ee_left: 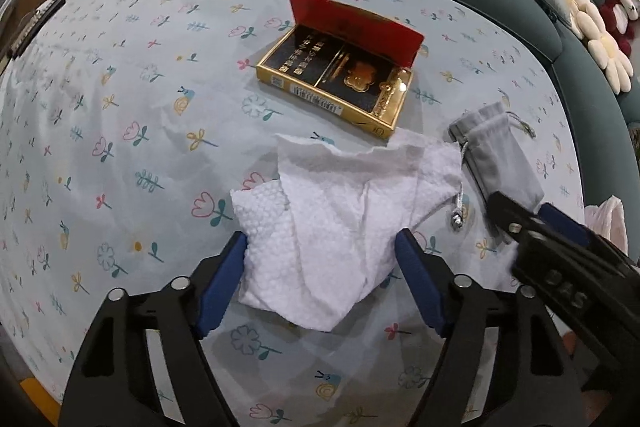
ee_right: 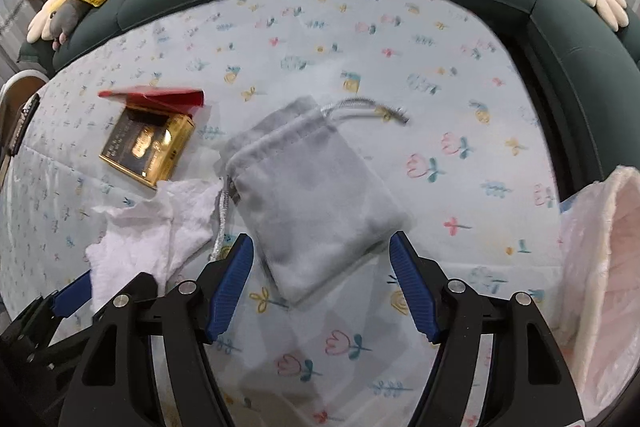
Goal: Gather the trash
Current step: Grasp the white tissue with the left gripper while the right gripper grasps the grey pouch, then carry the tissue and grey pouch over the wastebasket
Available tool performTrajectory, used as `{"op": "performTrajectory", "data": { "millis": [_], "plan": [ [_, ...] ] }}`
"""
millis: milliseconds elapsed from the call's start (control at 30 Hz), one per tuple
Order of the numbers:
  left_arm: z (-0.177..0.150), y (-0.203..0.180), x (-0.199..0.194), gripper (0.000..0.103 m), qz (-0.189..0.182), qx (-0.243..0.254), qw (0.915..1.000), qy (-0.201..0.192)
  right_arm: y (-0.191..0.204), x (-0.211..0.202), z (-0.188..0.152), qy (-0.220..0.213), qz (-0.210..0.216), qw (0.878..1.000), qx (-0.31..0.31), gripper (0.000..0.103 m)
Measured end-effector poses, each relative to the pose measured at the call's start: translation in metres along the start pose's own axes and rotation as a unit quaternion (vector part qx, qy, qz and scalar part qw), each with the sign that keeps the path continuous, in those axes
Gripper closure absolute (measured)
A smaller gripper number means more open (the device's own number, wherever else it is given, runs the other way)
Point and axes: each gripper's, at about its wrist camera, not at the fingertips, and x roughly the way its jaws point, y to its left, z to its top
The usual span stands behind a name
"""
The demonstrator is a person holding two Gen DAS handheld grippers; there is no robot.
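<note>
- Crumpled paper towel (ee_left: 332, 227), white and dimpled, on the flower-printed tablecloth (ee_left: 120, 107) just in front of the gold box, between the spread blue pads of the left gripper (ee_left: 320, 275); not yet pinched.
- Left gripper released, jaws wide on either side of the towel's near end.
- Right gripper (ee_right: 322, 279) released too, jaws set either side of the near corner of the grey drawstring pouch (ee_right: 316, 199); no grasp yet.
- Judged step: the approach, just short of the first pickups.
- Next move, by judgement: lower and squeeze on the towel's thick folded part, since thin loose edges would likely slip or tear.
- Pouch soft, velvety, flat and rectangular, with a silver cord (ee_right: 222, 215) trailing towards the towel; likely to sag if lifted by a corner.
- Gold box (ee_left: 340, 87) rigid and glossy, its red lid (ee_left: 352, 27) standing open.
- Pale pink crinkled plastic bag (ee_right: 600, 267) at the right edge, probably the trash receptacle.
</note>
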Motion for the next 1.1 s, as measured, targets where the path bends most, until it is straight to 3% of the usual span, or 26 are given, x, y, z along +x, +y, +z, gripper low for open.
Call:
{"op": "performTrajectory", "data": {
  "millis": [33, 100, 200, 300, 367, 700, 1100],
  "plan": [
    [0.0, -0.001, -0.001, 0.04, -0.001, 0.006, 1.0, 0.0, 0.001, 0.0, -0.001, -0.007, -0.002, 1.0, -0.002, 0.033],
    [0.0, -0.001, -0.002, 0.055, -0.006, 0.011, 0.9999, 0.0, 0.006, 0.002, -0.002, -0.012, -0.014, 1.0, -0.018, 0.033],
    [0.0, 0.0, -0.003, 0.077, -0.024, 0.01, 0.9996, 0.007, 0.011, 0.001, -0.004, -0.017, -0.021, 0.999, -0.033, 0.043],
    [-0.001, -0.002, -0.006, 0.087, -0.035, 0.006, 0.9993, 0.014, 0.008, -0.002, -0.004, -0.015, -0.014, 0.999, -0.031, 0.069],
    [-0.003, -0.007, -0.011, 0.09, -0.034, 0.012, 0.9993, 0.012, 0.005, -0.004, -0.005, -0.007, -0.005, 1.0, -0.03, 0.094],
    [-0.018, -0.029, -0.059, 0.09, -0.049, 0.023, 0.9985, -0.01, -0.024, -0.066, -0.028, -0.037, 0.017, 0.999, 0.002, 0.094],
    [-0.042, -0.108, -0.116, 0.09, -0.07, 0.082, 0.9929, -0.05, -0.092, -0.16, -0.061, -0.106, 0.013, 0.993, 0.047, 0.094]
  ]
}}
